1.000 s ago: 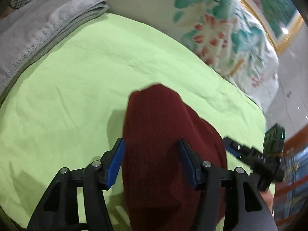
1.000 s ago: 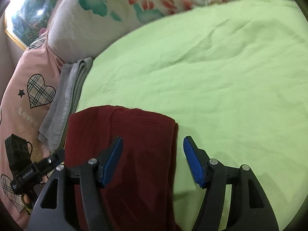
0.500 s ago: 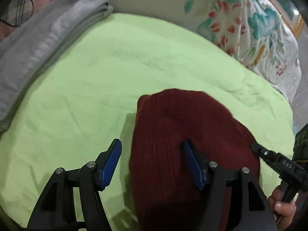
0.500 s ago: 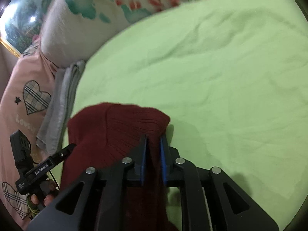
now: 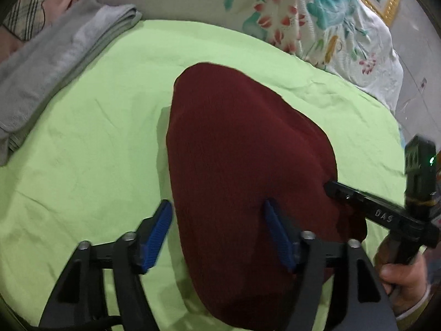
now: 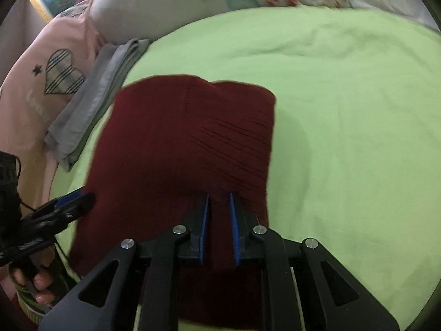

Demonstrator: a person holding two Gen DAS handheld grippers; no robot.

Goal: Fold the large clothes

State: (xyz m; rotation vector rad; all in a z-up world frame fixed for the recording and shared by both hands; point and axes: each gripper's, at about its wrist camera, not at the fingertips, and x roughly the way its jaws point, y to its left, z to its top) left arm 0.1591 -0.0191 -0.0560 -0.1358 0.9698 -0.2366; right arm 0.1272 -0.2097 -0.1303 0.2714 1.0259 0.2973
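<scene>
Green bedsheet point(image 5: 91, 143) covered the bed, and on it lay the dark red knit garment point(image 5: 242, 154), folded into a thick block. Beyond the garment, at the sheet's far edge, sat a flowered pillow point(image 5: 311, 19). A folded grey cloth point(image 5: 52, 63) lay along the sheet's edge off to the garment's left, apart from it, with pink bedding printed with a plaid heart point(image 6: 62, 73) just behind that cloth.

The left gripper point(image 5: 220, 229) hung over the garment's near left part with its jaws wide apart; they had just been opening further. One blue pad stood just outside the garment's left edge over bare sheet, the other over the red knit, and neither pressed on the fabric.

The right gripper point(image 6: 219, 215) was at the garment's near right part, close to its right edge. Its jaws were drawn close together and pinched a ridge of the red knit between the blue pads. A hand point(image 5: 405, 273) gripped that tool's handle beside the garment.
</scene>
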